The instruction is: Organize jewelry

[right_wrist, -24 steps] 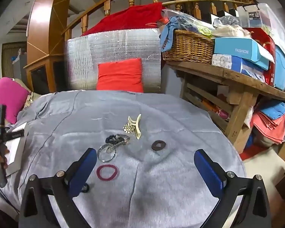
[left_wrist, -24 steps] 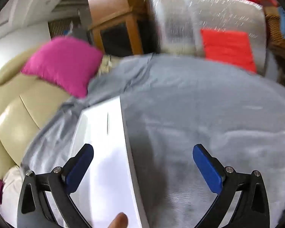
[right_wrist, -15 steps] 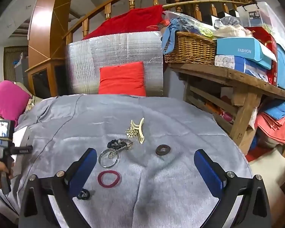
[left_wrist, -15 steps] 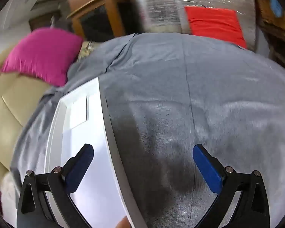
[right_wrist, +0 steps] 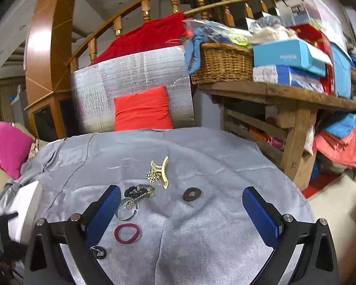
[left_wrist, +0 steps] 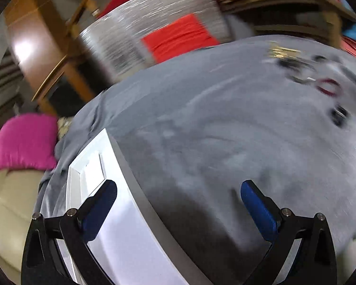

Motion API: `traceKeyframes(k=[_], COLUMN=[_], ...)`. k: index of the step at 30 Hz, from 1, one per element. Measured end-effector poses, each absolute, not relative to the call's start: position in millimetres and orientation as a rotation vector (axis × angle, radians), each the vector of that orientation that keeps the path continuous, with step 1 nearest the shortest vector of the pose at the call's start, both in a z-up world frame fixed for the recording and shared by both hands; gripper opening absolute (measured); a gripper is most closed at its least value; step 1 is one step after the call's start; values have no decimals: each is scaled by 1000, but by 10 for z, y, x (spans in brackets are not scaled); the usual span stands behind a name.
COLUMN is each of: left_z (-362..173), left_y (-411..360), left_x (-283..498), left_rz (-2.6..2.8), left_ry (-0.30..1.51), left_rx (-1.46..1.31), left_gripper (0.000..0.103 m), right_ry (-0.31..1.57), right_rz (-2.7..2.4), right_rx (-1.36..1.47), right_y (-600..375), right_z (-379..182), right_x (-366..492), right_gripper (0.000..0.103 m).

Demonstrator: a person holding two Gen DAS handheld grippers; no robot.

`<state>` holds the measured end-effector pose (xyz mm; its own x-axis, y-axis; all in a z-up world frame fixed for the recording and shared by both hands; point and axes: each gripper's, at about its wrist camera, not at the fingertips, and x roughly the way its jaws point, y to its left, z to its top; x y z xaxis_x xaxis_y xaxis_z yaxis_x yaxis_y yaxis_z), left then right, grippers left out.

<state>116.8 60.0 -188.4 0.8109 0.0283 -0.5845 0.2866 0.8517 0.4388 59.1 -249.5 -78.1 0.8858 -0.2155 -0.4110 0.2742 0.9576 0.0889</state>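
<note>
On the far right shelf, a blue box (right_wrist: 289,55) reads "FASHION". Your left hand-held gripper (left_wrist: 178,204) and right hand-held gripper (right_wrist: 181,211) both gape empty over the grey surface (right_wrist: 201,237).

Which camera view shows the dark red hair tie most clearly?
The right wrist view: the dark red hair tie lies sharp and whole on the grey cloth. The left wrist view shows it only as a blurred smear near the right edge.

We see a cream hair claw clip (right_wrist: 162,172) lying flat beside a gold snowflake brooch (right_wrist: 152,175); a dark beaded bracelet (right_wrist: 138,191), clear bangle (right_wrist: 126,210), maroon hair tie (right_wrist: 127,233), brown disc (right_wrist: 191,194) lie apart; a white tray (left_wrist: 121,232) sits leftward.
</note>
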Motion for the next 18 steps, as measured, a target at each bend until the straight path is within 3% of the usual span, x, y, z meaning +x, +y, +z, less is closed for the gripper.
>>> traceKeyframes(k=[8,14,18], left_z=[-1899,-1361,-1013], left_y=[541,923,772], left_x=[986,996,940], left_rz=[-252,-148,-110], left_ry=[544,499,474], left_rx=[597,278,71], left_gripper=[103,103,103], right_ry=[437,550,592], right_rz=[-247,-212,-201], right_rx=[150,136,161], right_y=[-2462,-2477,-2514], right_z=[-825,-965,-1026], right_x=[665,873,971], right_gripper=[103,103,103])
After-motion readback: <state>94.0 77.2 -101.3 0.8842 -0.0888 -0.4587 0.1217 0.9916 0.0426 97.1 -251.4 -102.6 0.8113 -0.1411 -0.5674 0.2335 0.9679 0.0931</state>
